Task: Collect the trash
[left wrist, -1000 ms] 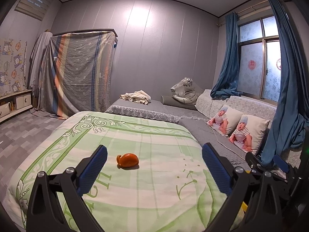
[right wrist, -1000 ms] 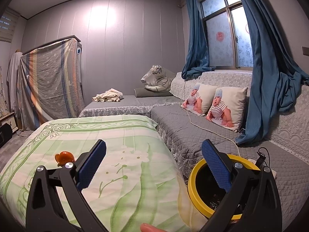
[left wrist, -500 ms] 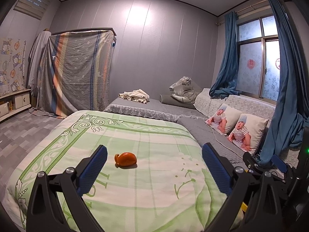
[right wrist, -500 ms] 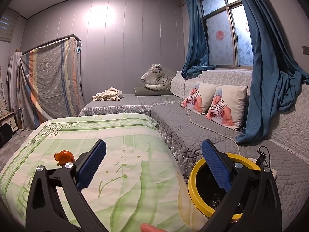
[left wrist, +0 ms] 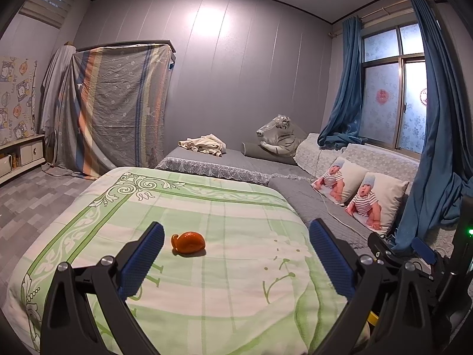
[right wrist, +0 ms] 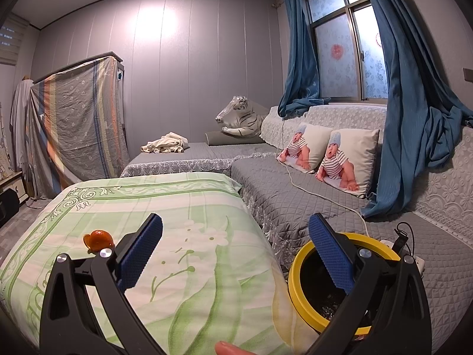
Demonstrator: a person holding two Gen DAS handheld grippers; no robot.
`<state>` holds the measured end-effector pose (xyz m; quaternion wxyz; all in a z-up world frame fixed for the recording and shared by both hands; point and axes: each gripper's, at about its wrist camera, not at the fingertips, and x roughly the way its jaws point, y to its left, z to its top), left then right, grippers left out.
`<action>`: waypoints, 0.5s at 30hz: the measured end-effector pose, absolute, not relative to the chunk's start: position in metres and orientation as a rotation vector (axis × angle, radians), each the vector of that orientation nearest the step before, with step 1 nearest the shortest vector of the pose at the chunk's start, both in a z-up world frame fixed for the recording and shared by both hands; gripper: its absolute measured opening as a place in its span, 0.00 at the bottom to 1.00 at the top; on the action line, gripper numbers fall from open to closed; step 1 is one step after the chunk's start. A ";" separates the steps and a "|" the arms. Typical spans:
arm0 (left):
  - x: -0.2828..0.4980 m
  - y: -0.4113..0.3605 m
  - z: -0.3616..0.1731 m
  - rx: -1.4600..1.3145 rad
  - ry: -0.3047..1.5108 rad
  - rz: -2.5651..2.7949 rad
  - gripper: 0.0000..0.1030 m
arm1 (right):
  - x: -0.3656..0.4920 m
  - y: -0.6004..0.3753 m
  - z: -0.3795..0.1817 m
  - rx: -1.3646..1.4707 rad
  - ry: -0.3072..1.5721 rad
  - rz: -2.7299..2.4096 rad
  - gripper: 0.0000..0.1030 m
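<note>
peel (left wrist: 189, 242) | orange scrap on the green sheet (left wrist: 236, 266), a bit ahead of the left tongs (left wrist: 233, 261), both tongs gaping, empty | right tongs (right wrist: 236, 259) over the yellow bin (right wrist: 298, 269) | looks like approach step: left needs to drop and close on it | peel drifted slightly left since earlier

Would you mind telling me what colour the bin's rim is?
Yellow; the bin's rim shows best in the right wrist view.
</note>
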<state>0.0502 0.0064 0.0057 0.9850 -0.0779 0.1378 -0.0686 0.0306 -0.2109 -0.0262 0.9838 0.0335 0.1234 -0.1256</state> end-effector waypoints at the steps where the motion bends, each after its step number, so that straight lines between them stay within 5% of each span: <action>1: 0.050 0.006 0.006 -0.155 0.276 -0.138 0.92 | 0.031 -0.211 -0.026 0.066 0.248 -0.252 0.92; 15: 0.050 0.005 0.007 -0.155 0.282 -0.143 0.92 | 0.031 -0.211 -0.026 0.067 0.251 -0.252 0.92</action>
